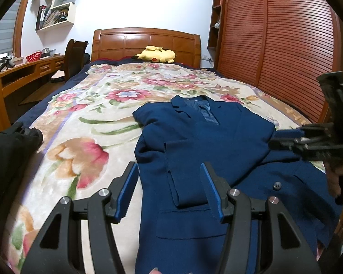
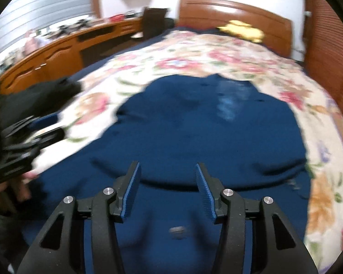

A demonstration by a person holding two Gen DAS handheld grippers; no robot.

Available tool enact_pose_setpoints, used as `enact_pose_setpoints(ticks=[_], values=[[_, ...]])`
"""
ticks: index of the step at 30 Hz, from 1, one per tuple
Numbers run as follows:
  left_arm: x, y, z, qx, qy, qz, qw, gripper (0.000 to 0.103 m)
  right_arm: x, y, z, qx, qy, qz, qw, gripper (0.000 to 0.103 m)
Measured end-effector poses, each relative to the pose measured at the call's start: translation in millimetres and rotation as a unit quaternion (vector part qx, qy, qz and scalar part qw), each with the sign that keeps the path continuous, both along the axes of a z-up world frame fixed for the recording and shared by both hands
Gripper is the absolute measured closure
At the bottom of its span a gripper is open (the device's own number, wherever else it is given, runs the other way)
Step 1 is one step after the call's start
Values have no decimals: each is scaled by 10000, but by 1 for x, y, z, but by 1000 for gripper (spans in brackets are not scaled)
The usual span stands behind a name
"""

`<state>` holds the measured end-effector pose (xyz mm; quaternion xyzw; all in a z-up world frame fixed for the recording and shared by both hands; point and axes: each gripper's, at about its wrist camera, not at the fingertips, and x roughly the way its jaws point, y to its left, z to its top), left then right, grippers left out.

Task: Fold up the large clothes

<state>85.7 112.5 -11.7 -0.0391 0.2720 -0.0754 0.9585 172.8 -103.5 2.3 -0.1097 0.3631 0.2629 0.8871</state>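
My left gripper (image 1: 169,173) hangs low over the near part of the navy jacket (image 1: 217,141), jaws parted and gripping nothing; the folded-in sleeve (image 1: 185,171) lies flat on the cloth right under the gap between them. My right gripper (image 2: 168,174) is over the jacket's near hem too, jaws spread, nothing pinched between the blue pads (image 2: 131,189), just loose blue fabric below. That view is smeared with blur, so fine detail is lost. A dark button (image 1: 277,185) sits on the front panel off to my right. In the left view my right gripper pokes in from the right edge, near the jacket's far shoulder, with fingers (image 1: 336,182) of the hand wrapped around its handle. The jacket lies front up on the flowered blanket (image 1: 98,118), collar (image 1: 194,105) pointing away from me, lapels open on a lighter lining. A black garment (image 1: 9,157) is heaped at the left edge of the bed. Farther on, a yellow plush toy (image 1: 156,54) rests against the wooden headboard (image 1: 146,43). A desk (image 1: 22,73) runs along the left wall; a slatted wardrobe (image 1: 274,41) stands on the right.
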Motion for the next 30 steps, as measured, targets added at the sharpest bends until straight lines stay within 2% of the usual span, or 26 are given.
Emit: enact_pose_setpoints(ticks=[4, 8, 17, 21, 27, 28, 29, 30], values=[[1, -1, -1, 20, 27, 4, 10000, 48, 30, -17, -7, -202, -8, -394, 9990, 53], [3, -2, -4, 59, 69, 5, 10000, 48, 57, -15, -17, -204, 131, -511, 9984, 53], [4, 3, -6, 112, 121, 3, 9999, 48, 83, 49, -36, 74, 464, 33, 9989, 50], [3, 6, -7, 128, 124, -7, 9998, 48, 89, 84, -46, -43, 556, 365, 9978, 49], [4, 8, -9, 158, 167, -43, 9997, 48, 101, 104, -63, -385, 786, 564, 9946, 49], [4, 8, -10, 162, 171, -48, 9997, 48, 102, 105, -67, -427, 839, 608, 9937, 52], [4, 7, -10, 178, 176, -54, 9997, 48, 101, 106, -68, -449, 836, 655, 9933, 63], [4, 7, -10, 190, 177, -60, 9996, 48, 98, 106, -68, -487, 764, 705, 9934, 89]])
